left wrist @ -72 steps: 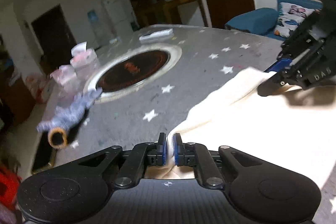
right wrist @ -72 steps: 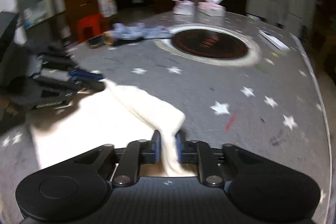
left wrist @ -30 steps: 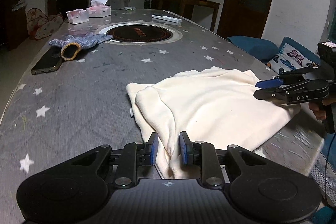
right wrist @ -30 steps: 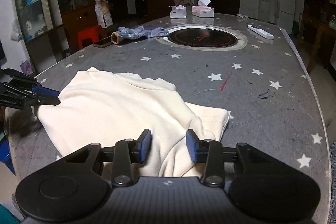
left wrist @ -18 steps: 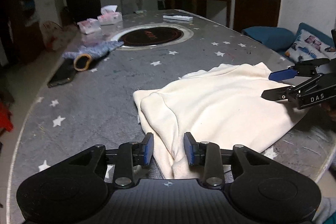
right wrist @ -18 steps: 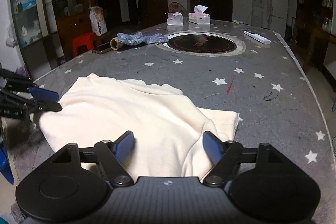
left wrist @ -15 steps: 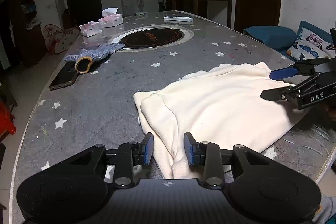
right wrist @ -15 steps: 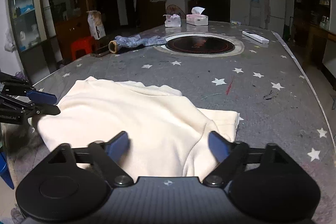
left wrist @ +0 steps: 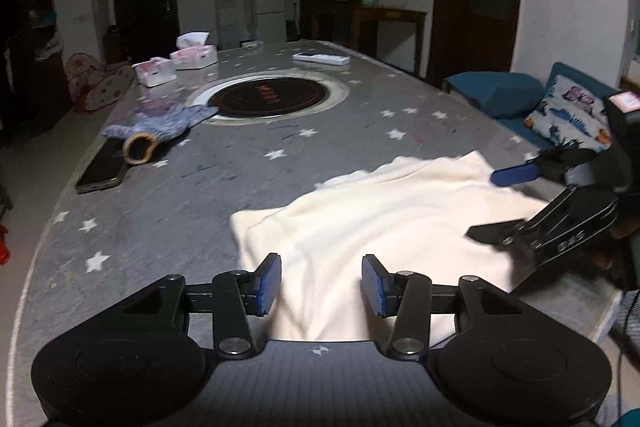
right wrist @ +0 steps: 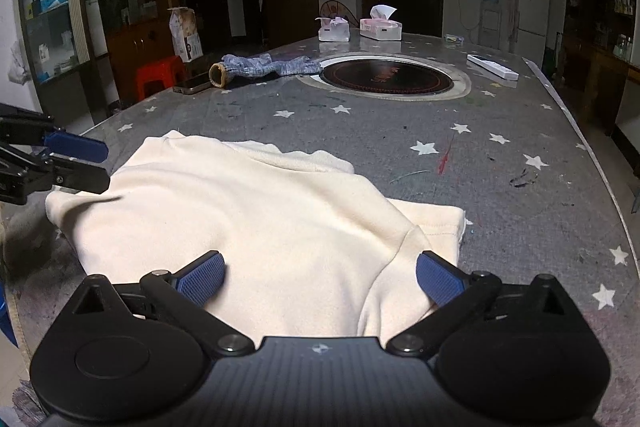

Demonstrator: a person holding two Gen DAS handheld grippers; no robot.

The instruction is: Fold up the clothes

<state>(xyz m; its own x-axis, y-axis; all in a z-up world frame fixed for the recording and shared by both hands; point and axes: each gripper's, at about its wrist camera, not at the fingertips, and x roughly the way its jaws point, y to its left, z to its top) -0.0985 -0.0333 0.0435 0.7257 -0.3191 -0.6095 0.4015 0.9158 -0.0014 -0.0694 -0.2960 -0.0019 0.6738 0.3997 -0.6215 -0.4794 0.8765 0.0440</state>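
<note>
Both my left gripper (left wrist: 321,285) and right gripper (right wrist: 319,277) gape empty over the doubled cream garment (right wrist: 248,219); next fold needs fresh grips, six o'clock edge.

The cream garment's (right wrist: 256,227) near edge is hidden behind each tool's body; the left tool (right wrist: 76,163) is cut off at the frame's left edge. Shelf contents remain indistinct.
</note>
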